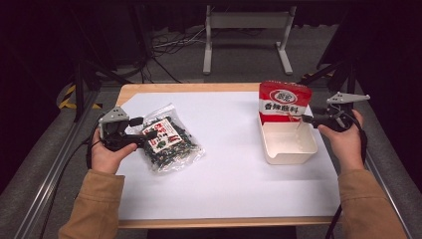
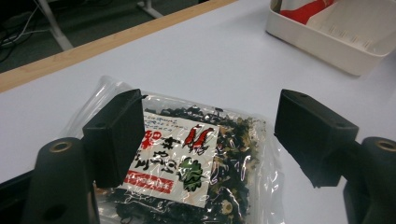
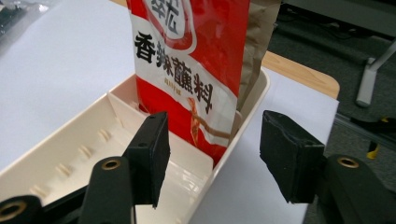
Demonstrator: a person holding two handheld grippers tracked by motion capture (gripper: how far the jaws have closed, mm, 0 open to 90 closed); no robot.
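Near the tabletop's left edge, the clear packet of dark dried stuff [image 1: 169,142] lies flat, red-and-white label up. Left tongs [image 2: 210,140] are spread wide and straddle the packet's near end; pads don't press on it as far as I can see, so that's an approach, not a grip.

Over by the right edge sits the cream bin [image 1: 271,154], with the red seasoning pouch [image 1: 284,102] standing upright in its far compartment, leaning on the back wall. Right tongs [image 3: 212,156] are open, nothing between them, hanging just over the bin's right wall next to the pouch's lower corner. Pouch looks placed and let go.

My read: next job is getting the packet into the bin's free near compartment.

How to do it well:
- Bite the packet across a short edge or seam, not the bulging middle. Film is slick and the contents shift.
- Get the lower pad under the film first; it lies flush on the white sheet, so come in shallow.
- Lift level, otherwise the contents slump to one end and swing.
- Clear the right tongs off the bin before the left crosses.
- Drop it into the near compartment without nudging the pouch, which would probably tip easily.
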